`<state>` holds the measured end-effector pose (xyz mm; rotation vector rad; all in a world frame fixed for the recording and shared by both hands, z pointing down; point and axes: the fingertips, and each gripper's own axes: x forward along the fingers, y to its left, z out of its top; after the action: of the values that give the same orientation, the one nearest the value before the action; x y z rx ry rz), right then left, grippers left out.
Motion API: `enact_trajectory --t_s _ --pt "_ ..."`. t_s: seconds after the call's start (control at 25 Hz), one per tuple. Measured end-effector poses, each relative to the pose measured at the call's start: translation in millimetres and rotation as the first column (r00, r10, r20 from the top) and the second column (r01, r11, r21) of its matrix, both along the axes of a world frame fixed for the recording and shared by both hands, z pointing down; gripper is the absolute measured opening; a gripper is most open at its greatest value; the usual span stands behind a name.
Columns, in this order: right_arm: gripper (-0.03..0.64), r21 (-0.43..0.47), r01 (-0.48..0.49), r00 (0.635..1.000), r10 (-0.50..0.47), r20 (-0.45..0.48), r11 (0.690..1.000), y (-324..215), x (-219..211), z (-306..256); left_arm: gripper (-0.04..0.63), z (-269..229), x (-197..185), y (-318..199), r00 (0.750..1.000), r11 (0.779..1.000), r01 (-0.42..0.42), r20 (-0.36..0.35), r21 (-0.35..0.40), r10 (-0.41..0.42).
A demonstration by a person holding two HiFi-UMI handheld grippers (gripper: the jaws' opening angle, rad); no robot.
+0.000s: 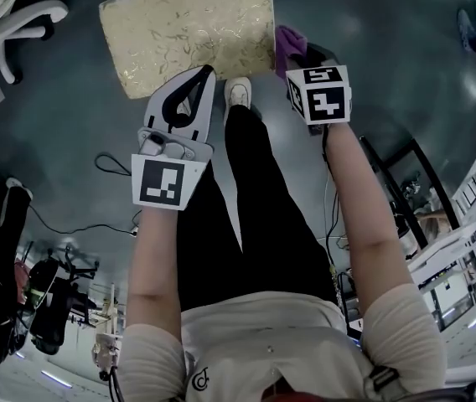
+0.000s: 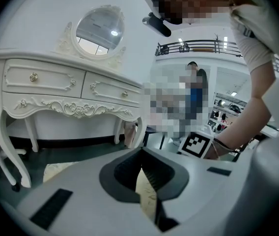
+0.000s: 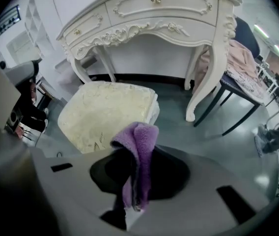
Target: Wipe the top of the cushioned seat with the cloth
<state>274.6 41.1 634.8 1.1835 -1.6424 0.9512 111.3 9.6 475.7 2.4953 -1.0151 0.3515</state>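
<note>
Right gripper view shows me the right gripper (image 3: 132, 181), fingers clamped on the purple cloth (image 3: 140, 144) near the cushioned seat (image 3: 102, 114), while the left gripper (image 2: 147, 188) holds its fingers together at that seat's edge.

An ornate white dressing table (image 2: 70, 90) carries an oval mirror (image 2: 99, 29).

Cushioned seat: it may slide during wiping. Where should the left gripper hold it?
Probably pinch the cushioned seat at its near edge, coming level from the person's side: it lies flat, and that edge is right by the left gripper.
</note>
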Motion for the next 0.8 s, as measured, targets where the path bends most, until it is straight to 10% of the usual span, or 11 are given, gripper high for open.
enact_trajectory --t_s 0.36,0.8 --pt "0.081 0.316 -0.006 0.995 -0.026 0.098 0.949 -47.9 -50.3 -124.1 0.014 -67.5 -26.8 -31.9 0.999 0.997 0.033 0.020 0.068 -0.034" --pt "0.083 0.640 -0.002 0.974 -0.143 0.174 0.768 -86.6 -103.4 -326.9 0.014 -222.2 -81.2 -56.2 0.995 0.962 0.074 0.049 0.262 -0.090"
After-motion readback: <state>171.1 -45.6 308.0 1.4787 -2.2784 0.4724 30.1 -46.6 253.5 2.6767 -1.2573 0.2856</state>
